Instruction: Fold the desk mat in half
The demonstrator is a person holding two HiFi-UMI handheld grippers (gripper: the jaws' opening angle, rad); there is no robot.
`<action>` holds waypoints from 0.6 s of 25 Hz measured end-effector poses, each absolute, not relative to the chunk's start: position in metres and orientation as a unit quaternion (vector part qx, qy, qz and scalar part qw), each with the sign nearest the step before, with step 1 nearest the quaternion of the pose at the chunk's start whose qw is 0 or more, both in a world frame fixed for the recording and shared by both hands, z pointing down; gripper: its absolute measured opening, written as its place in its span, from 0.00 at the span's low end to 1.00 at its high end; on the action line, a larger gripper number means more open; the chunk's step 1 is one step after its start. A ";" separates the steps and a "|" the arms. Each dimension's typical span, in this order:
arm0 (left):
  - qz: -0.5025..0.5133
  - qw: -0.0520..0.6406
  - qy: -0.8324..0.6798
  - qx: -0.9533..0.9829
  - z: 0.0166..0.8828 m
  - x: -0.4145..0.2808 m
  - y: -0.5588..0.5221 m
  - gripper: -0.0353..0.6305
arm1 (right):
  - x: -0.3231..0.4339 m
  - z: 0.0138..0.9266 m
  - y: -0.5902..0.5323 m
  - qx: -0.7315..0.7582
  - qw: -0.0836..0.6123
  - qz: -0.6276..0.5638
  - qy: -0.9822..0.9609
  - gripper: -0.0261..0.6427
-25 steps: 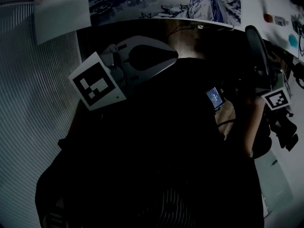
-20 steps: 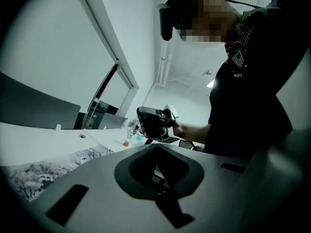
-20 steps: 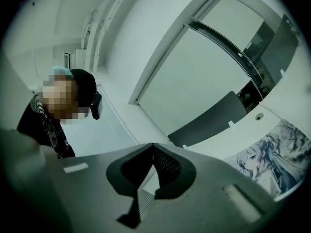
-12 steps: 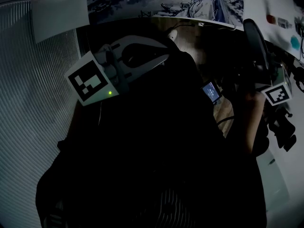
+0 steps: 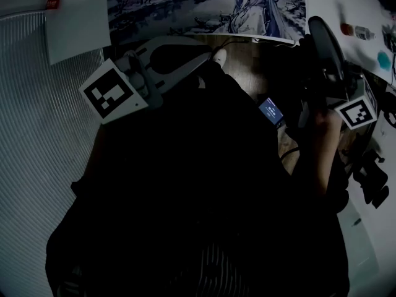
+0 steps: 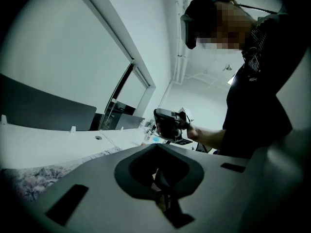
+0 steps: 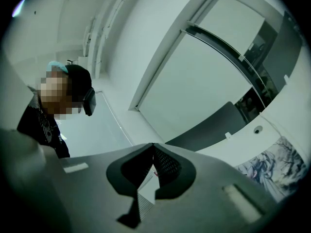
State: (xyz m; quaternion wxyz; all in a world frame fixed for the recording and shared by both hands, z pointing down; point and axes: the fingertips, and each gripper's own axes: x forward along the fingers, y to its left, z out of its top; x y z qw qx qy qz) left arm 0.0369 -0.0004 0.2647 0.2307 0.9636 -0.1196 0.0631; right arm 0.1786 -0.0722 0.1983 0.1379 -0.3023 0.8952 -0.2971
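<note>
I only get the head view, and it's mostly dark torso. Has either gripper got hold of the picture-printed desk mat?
Observer: No. The right gripper view shows the right gripper with jaws together, nothing between them.
Operator: And the left?
Observer: Its own view shows the left gripper shut and empty too.
Operator: Where's it aimed?
Observer: Up at the person, not at the snowy picture-printed desk mat, which shows only at that view's lower left edge.
</note>
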 end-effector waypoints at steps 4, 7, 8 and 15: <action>0.048 0.243 -0.132 0.960 0.258 0.076 -0.024 0.06 | 0.217 0.205 -0.081 -0.314 0.132 -0.294 0.893 0.05; 0.052 0.238 -0.137 0.960 0.258 0.108 -0.046 0.06 | 0.247 0.215 -0.091 -0.329 0.139 -0.294 0.887 0.05; 0.053 0.237 -0.137 0.960 0.257 0.118 -0.052 0.06 | 0.257 0.219 -0.095 -0.333 0.142 -0.294 0.885 0.04; 0.068 0.254 -0.132 0.956 0.261 0.167 -0.052 0.06 | 0.322 0.266 -0.115 -0.378 0.106 -0.307 0.867 0.05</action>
